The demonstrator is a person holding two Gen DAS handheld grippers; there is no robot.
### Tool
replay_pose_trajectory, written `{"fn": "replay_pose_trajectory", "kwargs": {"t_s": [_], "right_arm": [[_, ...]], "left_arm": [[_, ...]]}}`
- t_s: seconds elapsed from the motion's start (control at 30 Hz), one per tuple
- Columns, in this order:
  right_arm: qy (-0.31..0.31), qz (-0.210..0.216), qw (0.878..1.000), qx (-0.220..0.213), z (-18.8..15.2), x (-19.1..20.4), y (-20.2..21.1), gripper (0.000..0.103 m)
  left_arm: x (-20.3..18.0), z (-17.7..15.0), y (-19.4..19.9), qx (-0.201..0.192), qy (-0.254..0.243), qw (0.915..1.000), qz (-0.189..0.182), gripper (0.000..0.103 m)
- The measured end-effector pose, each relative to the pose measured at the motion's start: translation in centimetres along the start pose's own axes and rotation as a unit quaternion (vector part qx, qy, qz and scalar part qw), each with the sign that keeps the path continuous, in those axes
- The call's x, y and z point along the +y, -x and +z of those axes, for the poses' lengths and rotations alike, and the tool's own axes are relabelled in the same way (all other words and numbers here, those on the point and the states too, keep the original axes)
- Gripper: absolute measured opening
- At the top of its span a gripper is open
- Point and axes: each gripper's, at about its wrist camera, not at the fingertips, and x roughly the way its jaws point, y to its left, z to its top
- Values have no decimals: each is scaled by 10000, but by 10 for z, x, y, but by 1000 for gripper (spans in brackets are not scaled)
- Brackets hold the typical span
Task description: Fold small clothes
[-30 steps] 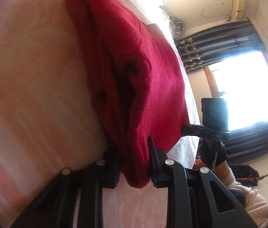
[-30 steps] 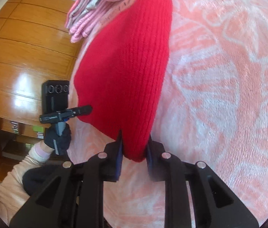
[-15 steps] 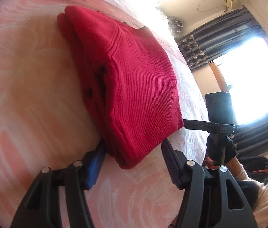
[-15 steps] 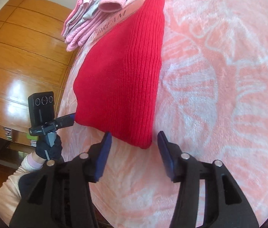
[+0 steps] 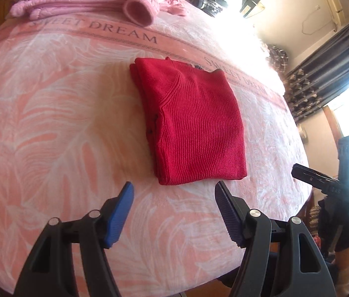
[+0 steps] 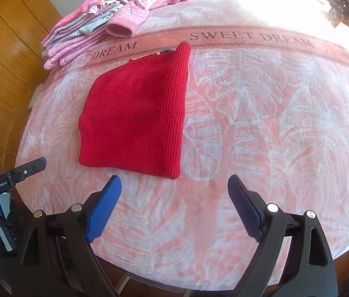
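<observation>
1. The folded red knit sweater (image 5: 191,126) lay flat at the centre of the frame on a pink leaf-patterned blanket (image 5: 50,128).
2. A band across the blanket read "SWEET DREAM" (image 6: 251,37); the sweater's far corner covered part of it.
3. The left gripper (image 5: 174,193) and right gripper (image 6: 174,185) hovered just short of the sweater, tongs spread, pinching nothing.
4. Pink folded clothes (image 6: 80,37) sat stacked at upper left, cut off in the left view.

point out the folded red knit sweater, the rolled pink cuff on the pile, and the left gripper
folded red knit sweater (image 5: 194,128): left wrist view, middle of its top layer
rolled pink cuff (image 5: 139,12): left wrist view, its open end
left gripper (image 5: 174,195): left wrist view, midway between its fingertips
</observation>
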Motion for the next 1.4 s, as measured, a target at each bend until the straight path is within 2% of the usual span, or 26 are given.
{"fn": "replay_pose_trajectory", "kwargs": {"t_s": [0.07,0.17,0.23,0.37,0.63,0.73,0.83,0.93,1.03,1.1,1.17,1.4], "right_arm": [[9,-161,9999,-6,-11,12,10,88],[58,-282,9996,18,-26,28,19,90],[108,-331,9994,-46,-37,38,26,90],[-33,-484,9988,-116,-56,49,36,91],[209,-393,9965,-714,-88,83,63,93],[341,-369,9953,-824,-98,95,66,95],[473,-415,9947,-813,-105,103,63,95],[457,-468,9951,-747,-112,106,56,97],[391,-403,9962,-666,-117,108,51,97],[388,-497,9957,-680,-119,109,50,97],[366,-598,9948,-735,-119,108,51,97],[191,-829,9937,-731,-114,92,46,97]], "left_arm": [[-7,-6,16,-173,130,9993,289,68],[-20,-18,35,-344,220,9981,467,69],[-23,-27,44,-430,104,9977,518,75],[-26,-47,57,-538,-156,9961,677,76],[-33,-86,77,-707,-161,9932,910,83],[-43,-96,81,-770,-308,9883,1283,89],[-51,-103,86,-908,-440,9860,1329,89],[-58,-108,89,-1058,-539,9794,1636,92],[-64,-112,91,-1193,-579,9758,1737,93],[-67,-114,91,-1241,-591,9706,1978,95],[-69,-115,90,-1281,-640,9656,2169,96],[-65,-115,86,-1254,-582,9594,2457,98]]}}
